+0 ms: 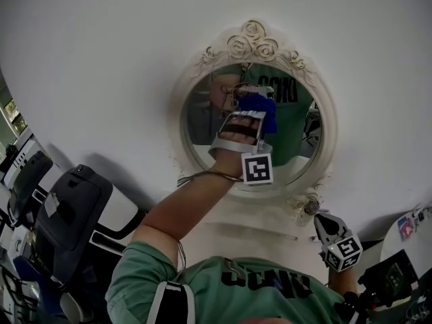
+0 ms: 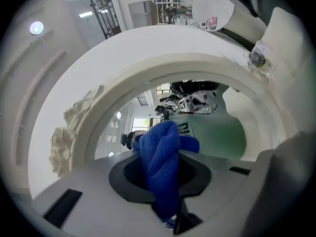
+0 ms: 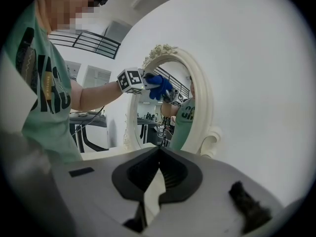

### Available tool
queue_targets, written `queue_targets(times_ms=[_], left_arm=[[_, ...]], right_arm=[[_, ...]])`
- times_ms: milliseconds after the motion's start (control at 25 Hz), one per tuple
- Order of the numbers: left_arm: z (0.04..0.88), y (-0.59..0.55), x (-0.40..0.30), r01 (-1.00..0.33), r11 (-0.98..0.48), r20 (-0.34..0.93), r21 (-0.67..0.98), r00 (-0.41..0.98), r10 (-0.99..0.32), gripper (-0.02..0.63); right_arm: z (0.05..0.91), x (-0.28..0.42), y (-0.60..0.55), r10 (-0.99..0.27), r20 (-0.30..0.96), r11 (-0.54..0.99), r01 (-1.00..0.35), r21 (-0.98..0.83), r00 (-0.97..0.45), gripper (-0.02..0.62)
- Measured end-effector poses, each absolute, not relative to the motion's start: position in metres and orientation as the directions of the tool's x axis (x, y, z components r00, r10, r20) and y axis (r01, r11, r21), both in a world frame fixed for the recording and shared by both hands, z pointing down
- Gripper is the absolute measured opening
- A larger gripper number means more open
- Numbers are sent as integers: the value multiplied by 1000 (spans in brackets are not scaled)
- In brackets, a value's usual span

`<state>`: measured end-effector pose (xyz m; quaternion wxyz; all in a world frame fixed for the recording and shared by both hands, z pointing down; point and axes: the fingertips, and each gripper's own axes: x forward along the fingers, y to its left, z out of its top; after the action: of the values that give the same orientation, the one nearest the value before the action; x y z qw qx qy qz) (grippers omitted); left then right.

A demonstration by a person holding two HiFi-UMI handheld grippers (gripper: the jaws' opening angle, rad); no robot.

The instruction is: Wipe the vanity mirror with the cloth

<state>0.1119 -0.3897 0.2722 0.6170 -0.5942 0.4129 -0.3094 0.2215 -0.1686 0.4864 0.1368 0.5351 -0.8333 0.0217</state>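
Left gripper (image 2: 163,179) is clenched on the blue cloth (image 2: 160,147). A thick fold of it fills the gap between the jaws and bulges out past their tips. The person's arm reaches up and forward, and the cloth meets the glass of the vanity mirror (image 1: 291,137) in its upper middle part, just below the carved roses (image 1: 251,42) on top of the frame. From the right gripper view, the cloth and its reflection come together at the glass, so it looks to be touching rather than held off.

Right gripper (image 3: 157,174) hangs low at the right, near the scroll at the foot of the frame and well apart from the cloth. Its jaws are closed together with nothing between them, and it takes no part in the wipe.

As for progress, wiping seems to be under way: the cloth is grasped and on the glass, so the pick-up and the reach are done. How much of the glass has been covered cannot be told, since no streaks, smears or damp tracks show in any view. Judging from where the cloth sits, the lower half and the right edge of the glass are the likely ground left. The mirror stands upright against the white wall (image 1: 101,59).
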Motion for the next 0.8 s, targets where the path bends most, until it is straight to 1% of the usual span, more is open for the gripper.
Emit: queue_targets(times_ms=[120, 200, 280, 360, 440, 520, 640, 720, 800], left_arm=[[269, -369, 177, -98, 128, -161, -987, 541, -826, 89], [273, -358, 214, -86, 120, -148, -989, 584, -799, 89], [281, -351, 240, -63, 97, -115, -993, 612, -782, 89], [284, -349, 251, -38, 109, -109, -993, 606, -788, 89], [282, -349, 253, -41, 125, -124, -991, 601, -790, 89], [279, -347, 254, -70, 120, -137, -990, 627, -766, 89], [288, -339, 244, -46, 35, -57, -998, 670, -741, 91], [291, -332, 221, -75, -27, -32, -997, 689, -724, 91], [293, -338, 178, -115, -57, -35, -992, 670, -742, 91]], right_arm=[[491, 234, -165, -894, 247, 406, -909, 94, -374, 12], [492, 241, -162, -899, 245, 394, -915, 87, -363, 12], [492, 246, -158, -905, 240, 380, -921, 83, -352, 12], [493, 250, -155, -910, 234, 368, -926, 81, -341, 12], [494, 253, -153, -913, 233, 360, -930, 75, -334, 12], [493, 253, -153, -912, 236, 361, -929, 77, -335, 12], [488, 245, -157, -908, 231, 378, -922, 87, -350, 12], [484, 237, -159, -904, 226, 391, -915, 96, -363, 12], [482, 230, -162, -899, 230, 404, -909, 105, -373, 12]])
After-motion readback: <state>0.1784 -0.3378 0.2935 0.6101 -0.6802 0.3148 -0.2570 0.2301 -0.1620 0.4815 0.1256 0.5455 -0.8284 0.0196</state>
